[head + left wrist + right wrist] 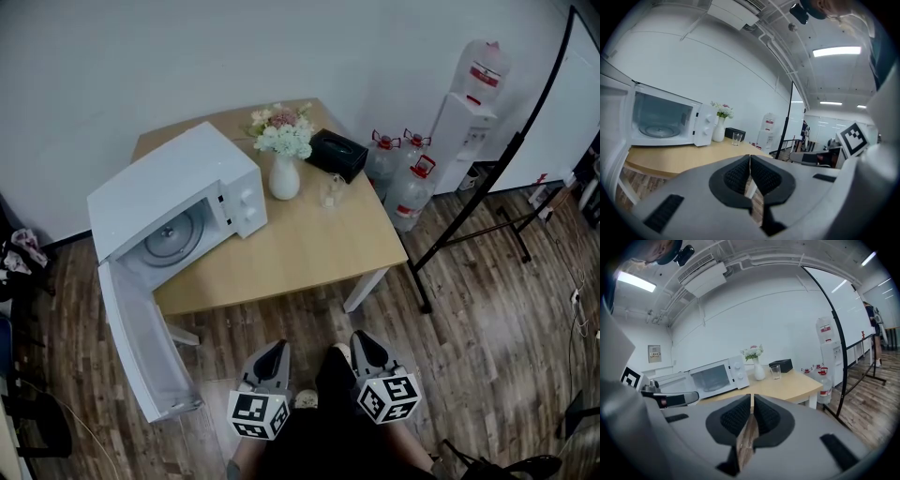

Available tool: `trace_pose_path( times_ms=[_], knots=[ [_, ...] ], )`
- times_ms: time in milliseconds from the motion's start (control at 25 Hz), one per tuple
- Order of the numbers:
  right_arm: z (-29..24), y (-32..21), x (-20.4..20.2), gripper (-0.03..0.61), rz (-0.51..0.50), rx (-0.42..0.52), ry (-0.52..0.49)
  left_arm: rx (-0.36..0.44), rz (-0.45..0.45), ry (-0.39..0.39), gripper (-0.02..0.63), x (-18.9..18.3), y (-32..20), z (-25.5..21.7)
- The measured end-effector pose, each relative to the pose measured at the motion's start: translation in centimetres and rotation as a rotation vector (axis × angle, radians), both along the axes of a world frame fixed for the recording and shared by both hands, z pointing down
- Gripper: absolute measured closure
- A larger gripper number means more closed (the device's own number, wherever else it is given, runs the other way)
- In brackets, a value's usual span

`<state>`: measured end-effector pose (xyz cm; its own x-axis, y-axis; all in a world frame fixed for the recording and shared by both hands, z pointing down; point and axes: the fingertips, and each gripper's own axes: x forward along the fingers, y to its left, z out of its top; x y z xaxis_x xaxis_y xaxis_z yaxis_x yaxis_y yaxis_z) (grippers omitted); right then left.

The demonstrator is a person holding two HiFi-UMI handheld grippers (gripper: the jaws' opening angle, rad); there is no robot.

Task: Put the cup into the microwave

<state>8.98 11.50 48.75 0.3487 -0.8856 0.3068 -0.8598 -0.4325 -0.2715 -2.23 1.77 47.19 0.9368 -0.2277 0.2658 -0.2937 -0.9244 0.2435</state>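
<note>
The ribbed black pads of the left gripper meet at their tips with nothing between them, and the right gripper is likewise closed tip to tip and empty. In the head view both grippers sit side by side, low over the dark wood-plank floor, each with its marker cube nearest the person, and both point toward the light wooden table while staying short of its near edge. The small clear glass cup stands upright on the far part of that table, well apart from both grippers. It is just beside the black rectangular box and near the white vase of pale flowers. The boxy white microwave occupies the table's left end, beside the vase, with its door swung fully open out past the table edge. A round glass turntable shows in its cavity. Beyond the table's right corner stand large clear water bottles with red caps and a white water dispenser against the wall, and a curved black stand pole rises beside them.
</note>
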Motion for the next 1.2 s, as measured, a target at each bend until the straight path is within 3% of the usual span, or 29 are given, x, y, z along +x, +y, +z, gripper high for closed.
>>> trace_pose_path(
  times_ms=[160, 280, 480, 1200],
  knots=[
    [0.1, -0.3, 0.8, 0.57, 0.014, -0.004, 0.006, -0.011, -0.012, -0.004, 0.609, 0.3, -0.5, 0.4],
    [0.2, -1.2, 1.4, 0.45, -0.003, -0.008, 0.002, -0.012, -0.023, 0.002, 0.609, 1.0, -1.4, 0.4],
    [0.3, -2.4, 2.9, 0.311, -0.015, -0.019, 0.015, -0.016, -0.027, 0.002, 0.609, 2.5, -2.0, 0.5],
    [0.7, -8.2, 12.7, 0.274, -0.076, -0.053, 0.002, -0.02, -0.033, 0.015, 0.607, 12.9, -7.5, 0.2]
  ],
)
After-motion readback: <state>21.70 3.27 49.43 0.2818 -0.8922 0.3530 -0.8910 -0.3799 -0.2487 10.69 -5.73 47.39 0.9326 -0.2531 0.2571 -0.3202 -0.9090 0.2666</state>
